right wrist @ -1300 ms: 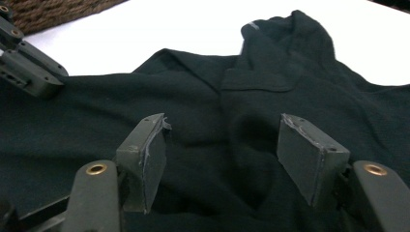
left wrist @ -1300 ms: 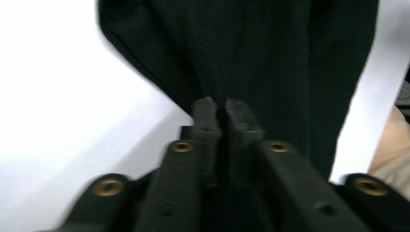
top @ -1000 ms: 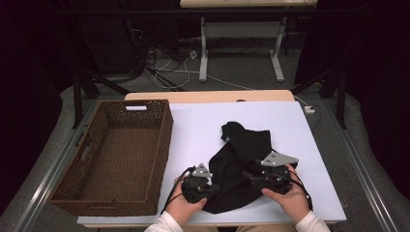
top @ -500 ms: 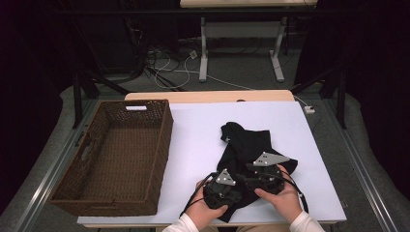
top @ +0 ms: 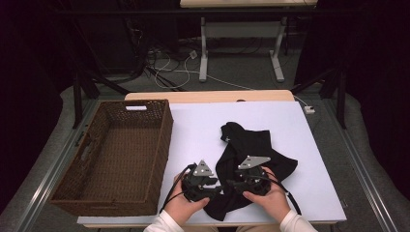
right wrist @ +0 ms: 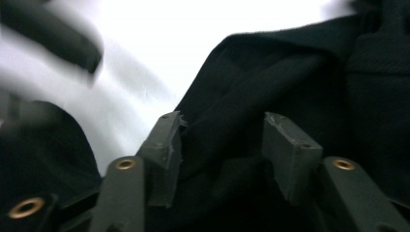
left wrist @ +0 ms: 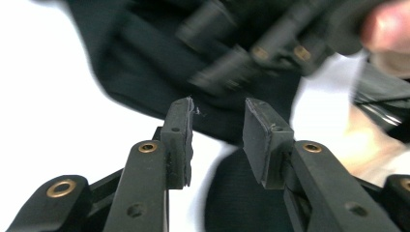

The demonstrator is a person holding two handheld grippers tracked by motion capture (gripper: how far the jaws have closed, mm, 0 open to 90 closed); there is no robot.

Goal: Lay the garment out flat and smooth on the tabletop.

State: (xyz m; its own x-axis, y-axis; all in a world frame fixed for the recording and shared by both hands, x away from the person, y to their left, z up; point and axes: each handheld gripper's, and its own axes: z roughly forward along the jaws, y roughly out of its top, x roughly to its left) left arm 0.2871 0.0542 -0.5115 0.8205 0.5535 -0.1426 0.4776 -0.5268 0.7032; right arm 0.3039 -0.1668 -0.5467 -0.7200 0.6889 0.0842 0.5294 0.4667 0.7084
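A black garment (top: 256,150) lies crumpled on the white table (top: 290,121), right of centre. Both hand-held grippers are at its near edge, facing each other. My left gripper (top: 216,187) is at the cloth's left fringe. Its jaws have just been opening and now stand apart (left wrist: 217,125) with nothing between the pads; the garment (left wrist: 145,63) lies beyond them. My right gripper (top: 231,183) rests over the cloth. Its jaws (right wrist: 222,140) have just been closing, with a fold of the garment (right wrist: 290,72) between them, and the pads are still apart.
A brown wicker basket (top: 162,140) with nothing in it stands on the table's left side. Bare white tabletop lies behind and to the right of the garment. The table's near edge runs just under the hands. Table legs and cables are on the floor beyond.
The left gripper went right towards the other one, then back left, and its jaws opened. The right gripper shifted left and nearer over the cloth, its jaws narrowing.
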